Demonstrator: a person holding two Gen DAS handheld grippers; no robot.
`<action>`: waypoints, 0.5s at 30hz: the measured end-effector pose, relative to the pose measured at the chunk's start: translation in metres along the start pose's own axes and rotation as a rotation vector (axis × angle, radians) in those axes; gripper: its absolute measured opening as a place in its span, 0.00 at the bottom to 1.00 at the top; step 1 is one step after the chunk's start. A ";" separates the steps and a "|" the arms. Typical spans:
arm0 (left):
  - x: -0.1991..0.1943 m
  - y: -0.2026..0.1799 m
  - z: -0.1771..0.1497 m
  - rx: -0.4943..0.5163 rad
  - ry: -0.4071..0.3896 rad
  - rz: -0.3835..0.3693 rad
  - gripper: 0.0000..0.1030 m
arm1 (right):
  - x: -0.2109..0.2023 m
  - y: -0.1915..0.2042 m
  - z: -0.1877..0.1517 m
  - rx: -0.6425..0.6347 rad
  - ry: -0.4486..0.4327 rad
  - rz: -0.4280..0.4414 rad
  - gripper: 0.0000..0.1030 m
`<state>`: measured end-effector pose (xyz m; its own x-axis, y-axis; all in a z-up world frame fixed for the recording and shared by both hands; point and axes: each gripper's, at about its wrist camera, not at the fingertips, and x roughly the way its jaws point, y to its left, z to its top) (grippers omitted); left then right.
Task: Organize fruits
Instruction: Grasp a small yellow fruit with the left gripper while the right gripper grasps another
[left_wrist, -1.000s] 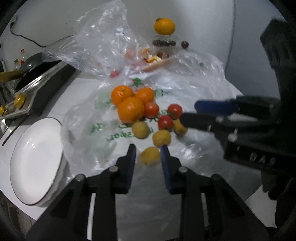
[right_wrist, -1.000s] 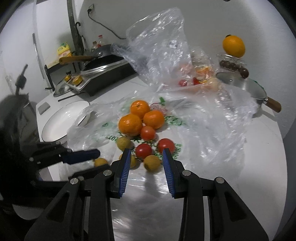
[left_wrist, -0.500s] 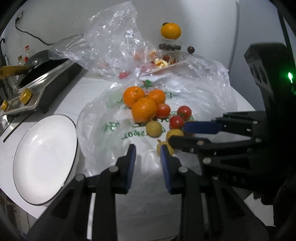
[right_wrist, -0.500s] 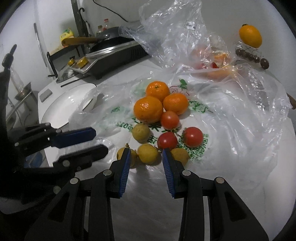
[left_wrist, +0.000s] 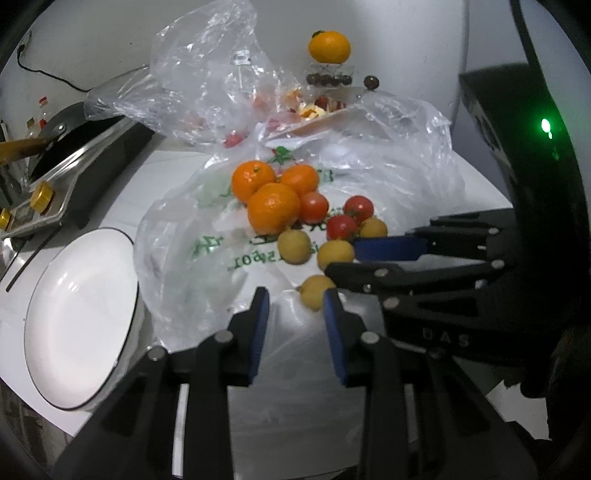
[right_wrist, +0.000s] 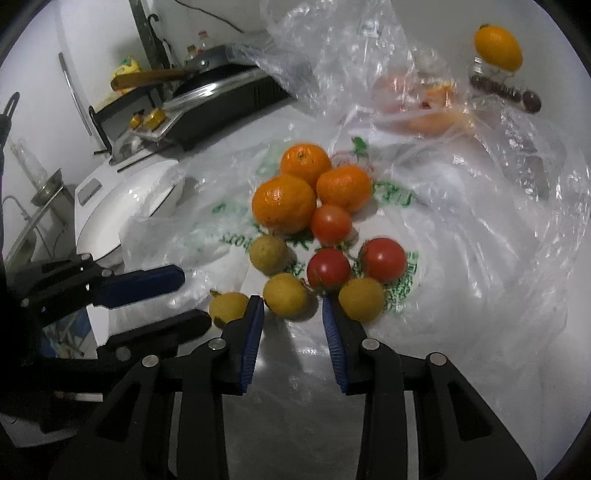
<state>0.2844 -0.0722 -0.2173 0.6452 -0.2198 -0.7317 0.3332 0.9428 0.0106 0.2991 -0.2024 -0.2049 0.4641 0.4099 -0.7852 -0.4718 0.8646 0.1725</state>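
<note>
Since both grippers' jaws stand apart and empty, centre right gripper (right_wrist: 293, 308) on yellow fruit (right_wrist: 285, 295), avoiding bag (right_wrist: 461, 236) film.

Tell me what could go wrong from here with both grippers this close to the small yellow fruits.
The left gripper and right gripper sit close together beside the yellow fruits, so their fingers could collide. The fruits rest loose on a slick, wrinkled plastic bag; a nudge might roll one off, or the pads may pinch film instead. The tomatoes touch the yellow fruits and could be knocked.
</note>
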 end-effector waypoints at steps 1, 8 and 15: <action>0.001 -0.002 0.000 0.004 0.006 0.003 0.31 | 0.001 0.000 0.000 0.000 -0.001 0.011 0.26; 0.004 -0.011 0.004 0.028 0.017 0.014 0.34 | -0.007 -0.005 0.000 -0.004 -0.030 0.024 0.25; 0.013 -0.023 0.007 0.069 0.027 0.000 0.34 | -0.034 -0.015 -0.002 0.000 -0.082 0.015 0.16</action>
<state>0.2897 -0.0987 -0.2218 0.6266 -0.2122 -0.7499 0.3803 0.9231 0.0565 0.2894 -0.2301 -0.1821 0.5168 0.4447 -0.7316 -0.4786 0.8586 0.1839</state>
